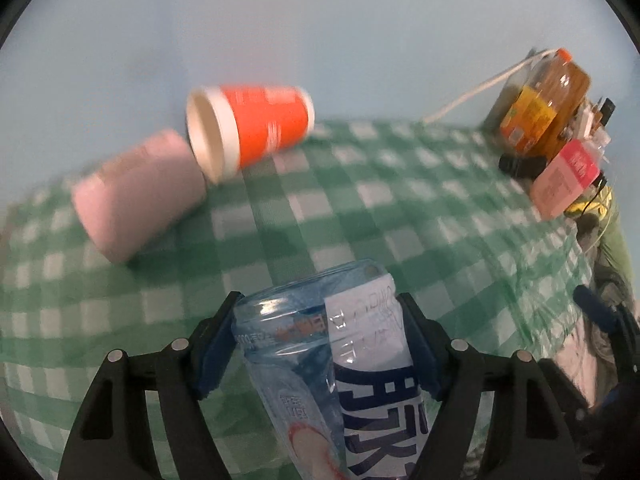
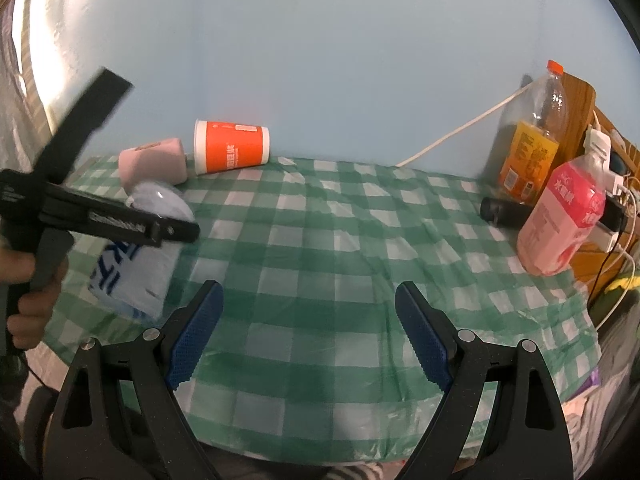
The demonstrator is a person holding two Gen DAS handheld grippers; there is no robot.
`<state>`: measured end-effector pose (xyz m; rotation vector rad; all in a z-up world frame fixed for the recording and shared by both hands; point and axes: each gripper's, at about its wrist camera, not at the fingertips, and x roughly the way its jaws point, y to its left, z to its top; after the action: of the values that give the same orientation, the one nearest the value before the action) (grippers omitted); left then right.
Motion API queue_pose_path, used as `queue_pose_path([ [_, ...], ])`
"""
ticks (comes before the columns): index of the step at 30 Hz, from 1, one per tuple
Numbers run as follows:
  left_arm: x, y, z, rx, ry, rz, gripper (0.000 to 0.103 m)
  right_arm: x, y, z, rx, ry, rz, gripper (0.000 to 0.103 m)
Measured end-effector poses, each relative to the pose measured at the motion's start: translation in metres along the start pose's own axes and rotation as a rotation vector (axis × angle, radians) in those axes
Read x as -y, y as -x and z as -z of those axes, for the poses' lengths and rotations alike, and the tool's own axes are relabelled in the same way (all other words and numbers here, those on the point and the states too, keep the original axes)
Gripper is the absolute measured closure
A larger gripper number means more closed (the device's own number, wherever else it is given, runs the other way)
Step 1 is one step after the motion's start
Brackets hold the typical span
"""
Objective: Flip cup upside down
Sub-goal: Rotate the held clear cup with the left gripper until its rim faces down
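My left gripper (image 1: pixel 320 312) is shut on a clear blue plastic cup (image 1: pixel 320 344) with a white and navy label, held tilted above the green checked tablecloth (image 1: pixel 360 208). In the right wrist view the same cup (image 2: pixel 136 264) hangs at the left in the left gripper (image 2: pixel 176 232), above the table's left edge. My right gripper (image 2: pixel 308 300) is open and empty over the front middle of the cloth. An orange paper cup (image 1: pixel 256 128) lies on its side at the back, next to a pink cup (image 1: pixel 140 200) also on its side.
At the back right stand an orange-capped juice bottle (image 2: pixel 532 140), a pink bottle (image 2: pixel 560 220) and a small black cylinder (image 2: pixel 504 210). A white cable (image 2: pixel 460 132) runs up the pale blue wall. Chargers and cables sit on a wooden shelf (image 2: pixel 600 160) at the far right.
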<state>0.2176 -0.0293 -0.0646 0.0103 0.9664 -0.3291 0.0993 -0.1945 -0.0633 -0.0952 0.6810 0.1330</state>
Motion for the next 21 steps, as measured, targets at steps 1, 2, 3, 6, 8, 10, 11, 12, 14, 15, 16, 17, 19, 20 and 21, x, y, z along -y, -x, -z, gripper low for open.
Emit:
queue_pose_path([
  [1, 0.001, 0.008, -0.001, 0.038, -0.005, -0.008, 0.026, 0.0, 0.0, 0.0, 0.0, -0.001, -0.003, 0.016],
  [2, 0.003, 0.012, -0.003, 0.067, -0.009, -0.014, 0.026, -0.001, 0.0, 0.0, 0.0, -0.003, -0.005, 0.016],
  [3, 0.004, 0.019, -0.003, 0.108, -0.011, -0.016, 0.026, -0.001, 0.0, 0.0, -0.001, -0.004, -0.008, 0.016],
  [6, 0.006, 0.035, -0.006, 0.213, -0.017, -0.043, 0.026, -0.002, -0.002, 0.0, -0.004, -0.009, -0.017, 0.016],
  [8, 0.009, 0.042, -0.006, 0.277, -0.022, -0.066, 0.026, -0.004, -0.003, 0.0, -0.007, -0.004, -0.018, 0.016],
  [10, 0.014, 0.05, -0.003, 0.365, -0.044, -0.104, 0.026, -0.005, -0.003, -0.001, -0.008, -0.003, -0.022, 0.016],
  [11, 0.016, 0.051, -0.002, 0.391, -0.051, -0.115, 0.026, -0.006, -0.003, 0.0, -0.009, -0.003, -0.022, 0.016],
  [12, 0.017, 0.052, 0.0, 0.419, -0.059, -0.13, 0.026, -0.006, -0.003, 0.0, -0.009, -0.003, -0.023, 0.016],
  [14, 0.019, 0.051, 0.003, 0.462, -0.063, -0.144, 0.026, -0.006, -0.004, 0.0, -0.013, -0.005, -0.026, 0.016],
  [15, 0.021, 0.049, 0.005, 0.483, -0.062, -0.15, 0.026, -0.006, -0.004, -0.001, -0.014, -0.006, -0.028, 0.016],
  [16, 0.022, 0.049, 0.008, 0.495, -0.063, -0.151, 0.026, -0.005, -0.005, 0.0, -0.015, -0.007, -0.029, 0.016],
  [17, 0.024, 0.048, 0.009, 0.499, -0.064, -0.155, 0.026, -0.005, -0.005, 0.0, -0.018, -0.009, -0.029, 0.016],
  [19, 0.025, 0.042, 0.005, 0.484, -0.052, -0.181, 0.026, -0.004, -0.006, 0.0, -0.024, -0.011, -0.028, 0.016],
  [20, 0.024, 0.04, 0.005, 0.472, -0.045, -0.188, 0.026, -0.003, -0.007, 0.0, -0.025, -0.014, -0.028, 0.016],
  [21, 0.022, 0.035, 0.002, 0.454, -0.031, -0.181, 0.026, -0.003, -0.007, 0.0, -0.026, -0.016, -0.028, 0.016],
])
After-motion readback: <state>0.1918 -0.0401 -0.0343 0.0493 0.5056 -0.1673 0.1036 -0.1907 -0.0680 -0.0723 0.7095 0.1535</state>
